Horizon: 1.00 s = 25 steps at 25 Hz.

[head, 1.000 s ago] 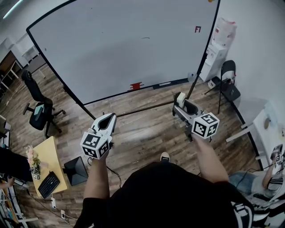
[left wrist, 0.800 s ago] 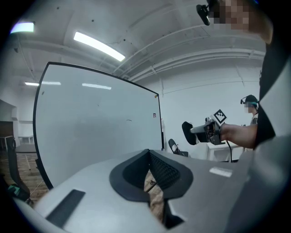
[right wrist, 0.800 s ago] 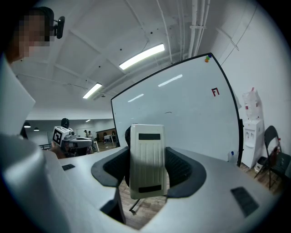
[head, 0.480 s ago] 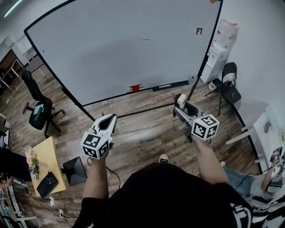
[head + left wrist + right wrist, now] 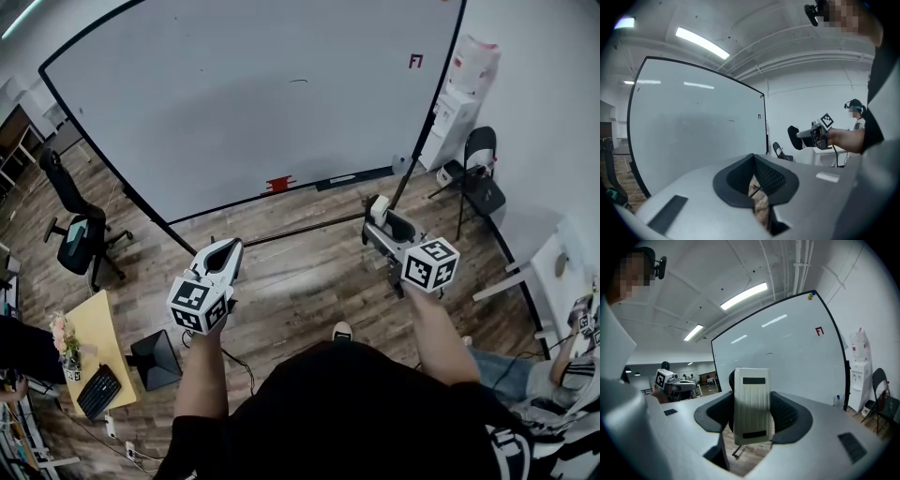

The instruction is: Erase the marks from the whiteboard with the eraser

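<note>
The large whiteboard point(image 5: 234, 103) stands ahead on a wooden floor. It bears a short dark stroke point(image 5: 298, 82) near the top and a red mark point(image 5: 415, 61) at the upper right. My right gripper point(image 5: 379, 217) is shut on a white ribbed eraser point(image 5: 380, 208), held upright between the pads and well short of the board. The right gripper view shows the eraser point(image 5: 751, 390) in front of the whiteboard point(image 5: 787, 362) and its red mark point(image 5: 819, 331). My left gripper point(image 5: 228, 251) is shut with nothing in it, level with the right one. Its pads point(image 5: 761, 180) meet.
A red object point(image 5: 277, 184) lies on the board's bottom ledge. A water dispenser point(image 5: 459, 94) and a folding chair point(image 5: 480, 173) stand at the right. An office chair point(image 5: 75, 225) and a yellow table point(image 5: 98, 337) are at the left. A seated person point(image 5: 562, 366) is at the lower right.
The head view has shifted slightly, so the board sits a little further left. Both grippers keep almost the same pose, the eraser still held in the right one.
</note>
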Motion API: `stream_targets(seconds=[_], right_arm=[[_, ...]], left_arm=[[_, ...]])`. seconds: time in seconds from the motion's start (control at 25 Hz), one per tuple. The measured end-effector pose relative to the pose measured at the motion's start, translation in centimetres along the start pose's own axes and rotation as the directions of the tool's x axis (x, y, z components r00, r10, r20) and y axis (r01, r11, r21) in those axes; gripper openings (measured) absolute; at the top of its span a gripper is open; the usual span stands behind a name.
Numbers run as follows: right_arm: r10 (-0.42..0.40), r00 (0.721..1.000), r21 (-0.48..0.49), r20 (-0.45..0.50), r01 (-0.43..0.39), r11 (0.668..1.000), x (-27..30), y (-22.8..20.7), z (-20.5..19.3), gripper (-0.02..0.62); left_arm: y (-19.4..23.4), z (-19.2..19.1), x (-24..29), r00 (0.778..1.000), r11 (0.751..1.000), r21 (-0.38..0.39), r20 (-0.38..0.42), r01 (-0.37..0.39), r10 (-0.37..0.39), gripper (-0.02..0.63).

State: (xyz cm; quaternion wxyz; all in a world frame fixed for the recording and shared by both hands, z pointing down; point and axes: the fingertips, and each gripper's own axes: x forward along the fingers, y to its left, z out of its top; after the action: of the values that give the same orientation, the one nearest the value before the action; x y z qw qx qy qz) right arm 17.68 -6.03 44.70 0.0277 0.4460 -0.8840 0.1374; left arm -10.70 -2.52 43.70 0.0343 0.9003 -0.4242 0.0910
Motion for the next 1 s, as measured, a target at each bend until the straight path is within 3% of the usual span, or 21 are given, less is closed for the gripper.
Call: stream_targets(seconds=[1.0], right_arm=[[0.04, 0.997, 0.002, -0.062, -0.04, 0.999, 4.7, -6.6, 0.1, 0.238]], left_arm=[[2.1, -1.0, 6.5, 0.998, 0.998, -0.028, -0.046, -0.052, 0.05, 0.012]])
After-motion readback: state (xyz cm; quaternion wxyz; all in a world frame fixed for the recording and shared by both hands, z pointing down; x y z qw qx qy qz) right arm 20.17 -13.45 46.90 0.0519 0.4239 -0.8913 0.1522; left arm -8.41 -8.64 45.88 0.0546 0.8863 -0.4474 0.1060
